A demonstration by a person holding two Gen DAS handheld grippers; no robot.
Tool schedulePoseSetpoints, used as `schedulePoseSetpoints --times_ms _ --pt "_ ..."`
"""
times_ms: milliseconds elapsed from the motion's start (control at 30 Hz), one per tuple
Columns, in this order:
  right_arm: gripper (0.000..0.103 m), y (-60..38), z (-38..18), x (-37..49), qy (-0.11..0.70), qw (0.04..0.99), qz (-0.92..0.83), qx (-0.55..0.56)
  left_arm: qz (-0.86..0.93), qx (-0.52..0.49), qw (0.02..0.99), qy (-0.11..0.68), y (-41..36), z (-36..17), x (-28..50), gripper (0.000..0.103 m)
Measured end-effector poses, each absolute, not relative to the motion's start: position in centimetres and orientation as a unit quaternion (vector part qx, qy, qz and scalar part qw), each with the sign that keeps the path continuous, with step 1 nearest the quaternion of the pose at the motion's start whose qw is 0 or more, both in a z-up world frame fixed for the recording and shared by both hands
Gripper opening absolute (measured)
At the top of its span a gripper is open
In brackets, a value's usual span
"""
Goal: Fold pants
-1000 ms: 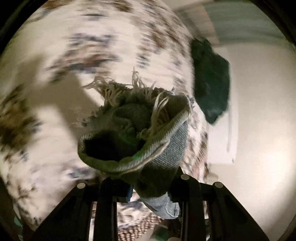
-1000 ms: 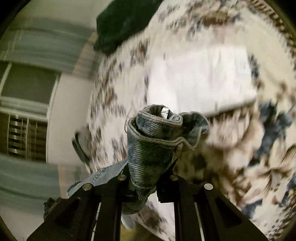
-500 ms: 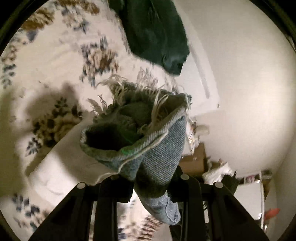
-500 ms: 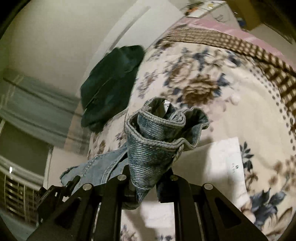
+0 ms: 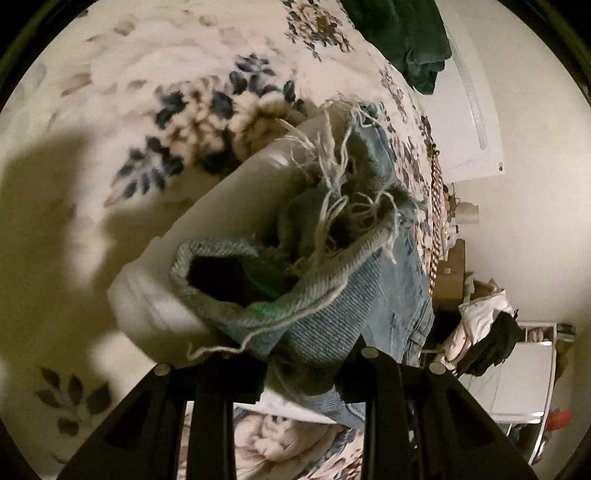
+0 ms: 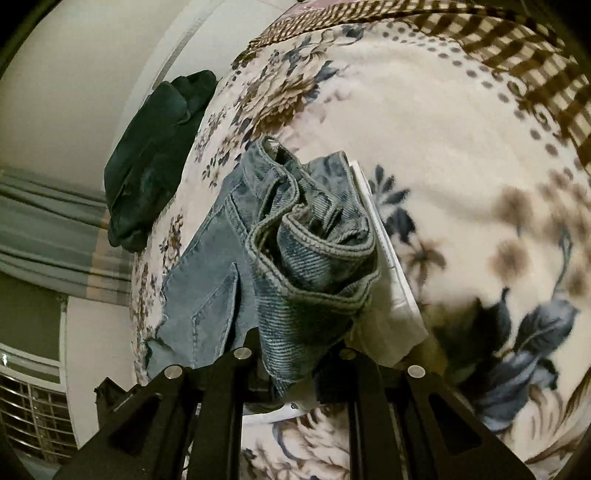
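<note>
Denim fills both pairs of jaws. The left gripper point(image 5: 306, 373) is clamped on a frayed hem of the jeans point(image 5: 325, 295), bunched into a roll at the centre of its view, with pale loose threads point(image 5: 332, 177) sticking up above the fold. The right gripper point(image 6: 295, 365) is clamped on a stitched, seamed edge of the jeans point(image 6: 306, 280), likewise rolled just above its fingers at the frame's centre.

From each grip the rest of the cloth trails away: in the left view it runs down the right side of the bunch, and in the right view it spreads left of centre, a back pocket point(image 6: 210, 306) showing flat. Under the jeans lies a white sheet point(image 6: 388, 295), seen in the left view as a pale slab point(image 5: 221, 221) left of the hem.

All of it rests on a cream blanket point(image 5: 147, 92) with blue and brown flowers, which has a brown checked border point(image 6: 517, 48) at the upper right of the right view. A dark green garment point(image 6: 147, 158) lies at the blanket's edge, upper left in the right view, top right point(image 5: 406, 33) in the left. A dark shadow point(image 5: 48, 221) falls on the blanket at the left.
</note>
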State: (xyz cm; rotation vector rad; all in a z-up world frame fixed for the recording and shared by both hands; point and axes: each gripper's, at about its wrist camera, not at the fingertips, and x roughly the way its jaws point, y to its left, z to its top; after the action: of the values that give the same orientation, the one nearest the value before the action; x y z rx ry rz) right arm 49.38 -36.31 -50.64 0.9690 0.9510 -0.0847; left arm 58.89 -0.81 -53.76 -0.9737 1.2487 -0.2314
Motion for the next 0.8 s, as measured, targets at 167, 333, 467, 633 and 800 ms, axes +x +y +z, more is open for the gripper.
schedulePoseSetpoints --times_ms 167,333,467,633,800 --pt "0.018 -35.9 -51.2 48.6 0.457 0.775 -0.043 0.435 -0.107 -0.43 0.689 0.574 0.1 -53.9 58.4 0.029" --pt "0.033 -35.7 -51.6 48.0 0.49 0.758 -0.064 0.426 -0.105 -0.371 0.707 0.592 -0.4 -52.5 57.8 0.032" --pt "0.057 -34.6 -49.7 47.5 0.526 0.768 -0.095 0.353 -0.104 -0.243 0.757 0.598 -2.1 -49.1 57.5 0.04" --pt "0.083 -32.9 -45.2 46.4 0.541 0.793 -0.139 0.245 -0.085 -0.087 0.797 0.592 -4.3 -44.7 56.3 0.045" --pt "0.101 -30.8 -39.0 45.2 0.526 0.817 -0.185 0.149 -0.077 -0.01 0.816 0.573 -4.8 -40.4 54.3 0.072"
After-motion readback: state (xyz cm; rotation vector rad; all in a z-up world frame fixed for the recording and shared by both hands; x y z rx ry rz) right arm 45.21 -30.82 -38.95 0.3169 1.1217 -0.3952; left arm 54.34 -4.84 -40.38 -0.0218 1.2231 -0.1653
